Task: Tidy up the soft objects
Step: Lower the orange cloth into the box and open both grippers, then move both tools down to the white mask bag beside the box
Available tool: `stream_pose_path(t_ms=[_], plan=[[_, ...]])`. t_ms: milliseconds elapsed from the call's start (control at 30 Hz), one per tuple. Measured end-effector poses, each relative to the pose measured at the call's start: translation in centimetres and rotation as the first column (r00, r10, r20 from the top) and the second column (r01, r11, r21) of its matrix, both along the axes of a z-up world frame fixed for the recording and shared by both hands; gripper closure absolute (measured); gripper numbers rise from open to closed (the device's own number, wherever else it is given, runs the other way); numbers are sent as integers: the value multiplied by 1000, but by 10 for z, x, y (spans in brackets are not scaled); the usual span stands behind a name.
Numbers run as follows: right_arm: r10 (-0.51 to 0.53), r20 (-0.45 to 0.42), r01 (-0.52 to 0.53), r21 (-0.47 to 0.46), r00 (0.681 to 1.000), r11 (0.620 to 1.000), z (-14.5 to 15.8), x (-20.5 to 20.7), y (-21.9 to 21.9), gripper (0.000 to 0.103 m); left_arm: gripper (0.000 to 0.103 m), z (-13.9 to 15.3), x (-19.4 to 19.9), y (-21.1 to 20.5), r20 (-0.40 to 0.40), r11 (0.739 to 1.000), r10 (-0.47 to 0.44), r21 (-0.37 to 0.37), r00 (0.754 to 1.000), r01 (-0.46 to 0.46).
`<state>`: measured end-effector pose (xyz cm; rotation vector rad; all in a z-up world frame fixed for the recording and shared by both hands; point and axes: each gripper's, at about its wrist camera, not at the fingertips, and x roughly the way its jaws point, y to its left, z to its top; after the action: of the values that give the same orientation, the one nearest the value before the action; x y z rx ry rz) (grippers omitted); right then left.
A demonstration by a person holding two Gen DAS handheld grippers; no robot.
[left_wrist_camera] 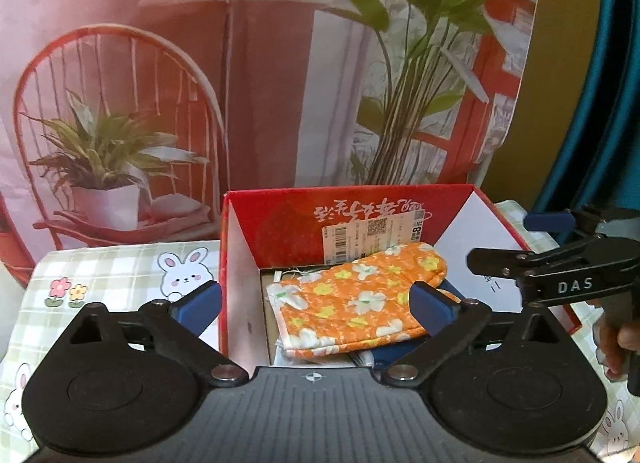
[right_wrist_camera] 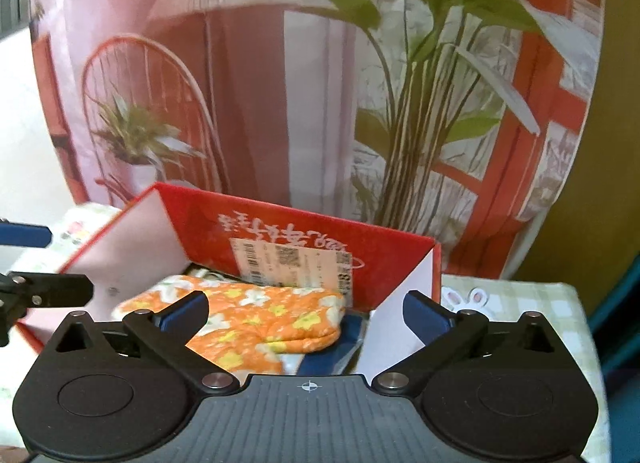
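An orange oven mitt with white and yellow flowers (left_wrist_camera: 360,303) lies inside an open red cardboard box (left_wrist_camera: 280,231), on top of a dark blue item (left_wrist_camera: 384,355). My left gripper (left_wrist_camera: 316,305) is open and empty, just in front of the box, its fingers wide apart on either side of the mitt. In the right wrist view the mitt (right_wrist_camera: 256,315) lies in the same box (right_wrist_camera: 280,231) with the blue item (right_wrist_camera: 340,347) under it. My right gripper (right_wrist_camera: 306,313) is open and empty over the box's near edge. It also shows in the left wrist view (left_wrist_camera: 500,259).
The box stands on a table with a green checked cloth printed with rabbits and flowers (left_wrist_camera: 120,275). A printed backdrop of a red chair, lamp and plants (left_wrist_camera: 240,83) hangs close behind. A shipping label (left_wrist_camera: 372,235) sticks to the box's back wall.
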<state>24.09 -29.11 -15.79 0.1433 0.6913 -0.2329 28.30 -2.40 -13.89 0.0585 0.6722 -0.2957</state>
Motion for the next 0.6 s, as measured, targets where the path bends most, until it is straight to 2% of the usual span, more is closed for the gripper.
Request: stream_pose_path(t_ms=[300,600], plan=[[-55,111,51,34,992,998,13,-55,10,0,0,14,-44,7,88,999,42,-5,995,-42],[-67,220,50,82,973,995,20,-109,20,0,0,7,-83,20,103,995,93,-31,990,-90]])
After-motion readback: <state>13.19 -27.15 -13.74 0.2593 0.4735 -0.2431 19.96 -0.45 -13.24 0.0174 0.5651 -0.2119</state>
